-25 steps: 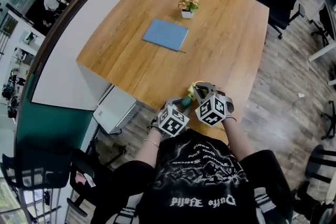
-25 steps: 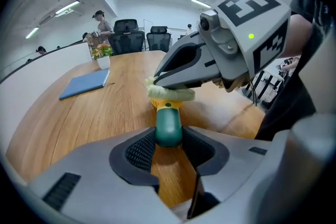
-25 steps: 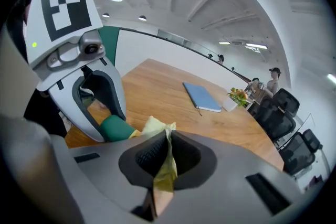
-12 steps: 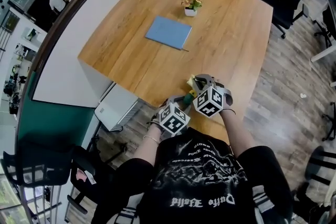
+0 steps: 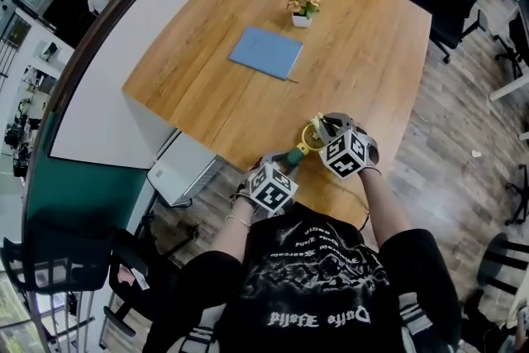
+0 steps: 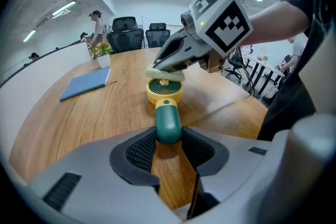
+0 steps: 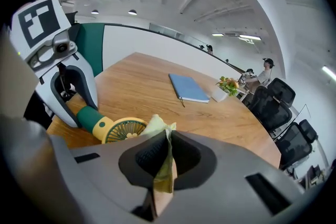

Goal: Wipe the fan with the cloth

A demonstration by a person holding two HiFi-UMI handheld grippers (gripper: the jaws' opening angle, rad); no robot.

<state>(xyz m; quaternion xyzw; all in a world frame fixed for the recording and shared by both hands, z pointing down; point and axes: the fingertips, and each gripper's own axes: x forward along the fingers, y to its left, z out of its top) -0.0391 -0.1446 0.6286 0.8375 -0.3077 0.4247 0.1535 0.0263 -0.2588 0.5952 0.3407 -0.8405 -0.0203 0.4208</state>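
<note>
**Left to right.** The left gripper point(image 6: 169, 147) is clenched on the end of the green handle point(image 6: 168, 124) of the fan point(image 5: 296, 153), its pads pressing the handle from both sides. The fan sits at the near edge of the tabletop point(image 5: 355, 37), directly in front of the person. Its long axis runs from these jaws away and to the right in the head view, handle first, then the round yellow head point(image 6: 164, 91) with its grille facing upward. Whether the head rests on the wood or hangs just above it cannot be told. The right gripper point(image 5: 322, 126) is the one nearer to the head. Its jaws are pinched tight on a pale yellow-green cloth point(image 7: 159, 128), and a fold of the cloth sticks out past the tips. In the left gripper view the cloth meets the far rim of the head from above, though how firmly it presses is unclear. By this reading wiping is under way. The coming stroke depends on drawing the cloth across the grille toward the handle while the left grip stops the fan from swinging.
</note>
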